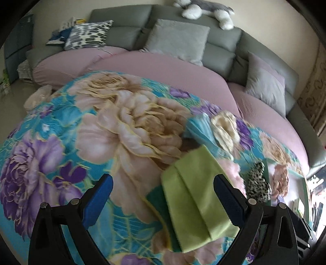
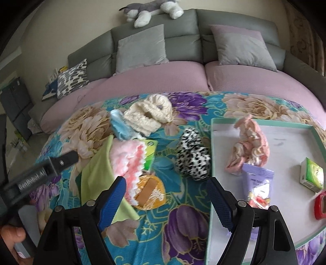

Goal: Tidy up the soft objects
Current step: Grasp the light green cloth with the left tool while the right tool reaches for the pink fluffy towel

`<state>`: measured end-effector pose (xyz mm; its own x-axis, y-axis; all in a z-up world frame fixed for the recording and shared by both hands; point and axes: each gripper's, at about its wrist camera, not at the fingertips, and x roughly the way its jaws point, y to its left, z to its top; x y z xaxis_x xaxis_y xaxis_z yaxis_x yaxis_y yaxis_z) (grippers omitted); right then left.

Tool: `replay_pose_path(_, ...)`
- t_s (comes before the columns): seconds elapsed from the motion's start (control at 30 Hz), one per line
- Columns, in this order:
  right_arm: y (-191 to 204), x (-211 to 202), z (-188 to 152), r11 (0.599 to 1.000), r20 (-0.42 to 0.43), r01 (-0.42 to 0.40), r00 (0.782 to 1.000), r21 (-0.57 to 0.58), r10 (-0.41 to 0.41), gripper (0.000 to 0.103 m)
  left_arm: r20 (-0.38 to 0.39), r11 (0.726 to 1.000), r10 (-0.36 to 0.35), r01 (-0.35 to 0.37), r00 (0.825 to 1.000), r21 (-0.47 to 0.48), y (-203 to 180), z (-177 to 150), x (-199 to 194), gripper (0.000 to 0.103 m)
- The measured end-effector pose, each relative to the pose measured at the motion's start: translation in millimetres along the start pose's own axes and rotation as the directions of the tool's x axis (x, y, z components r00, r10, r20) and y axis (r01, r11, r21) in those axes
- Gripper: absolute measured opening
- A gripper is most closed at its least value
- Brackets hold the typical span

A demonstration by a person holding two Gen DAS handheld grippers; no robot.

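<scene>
Both jaws gape wide, empty: left gripper [image 1: 163,195] over one green cloth [image 1: 195,195], right gripper [image 2: 166,195].

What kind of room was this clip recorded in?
Probably a home living room: a grey sectional sofa with throw pillows, a plush dog along its back, and a floral blanket spread in front.

Grey sofa [image 2: 183,40] against cream wall [image 2: 71,26]
</scene>
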<state>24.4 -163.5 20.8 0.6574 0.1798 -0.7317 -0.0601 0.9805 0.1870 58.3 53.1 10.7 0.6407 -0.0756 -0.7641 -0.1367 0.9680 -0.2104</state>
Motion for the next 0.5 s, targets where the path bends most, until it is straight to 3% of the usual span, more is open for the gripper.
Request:
replay_pose_path(0.4, -16, -1, 0, 0.999, -0.001, 0.01, 1.0, 0.044, -0.01, 0.084, -0.085, 0.994, -0.096, 0.099, 0.992, 0.037, -35, -10, 18, 0.097)
replay_pose_path(0.43, -17, -1, -1, 0.999, -0.002, 0.011, 1.0, 0.044, -0.011, 0.084, -0.089, 0.994, -0.1, 0.104, 0.991, 0.035, -35, -10, 19, 0.092)
replay_pose_path(0.5, -19, -1, -1, 0.999, -0.003, 0.013, 1.0, 0.047, -0.012, 0.084, -0.103, 0.994, -0.102, 0.107, 0.989, 0.038, -36, -11, 21, 0.072)
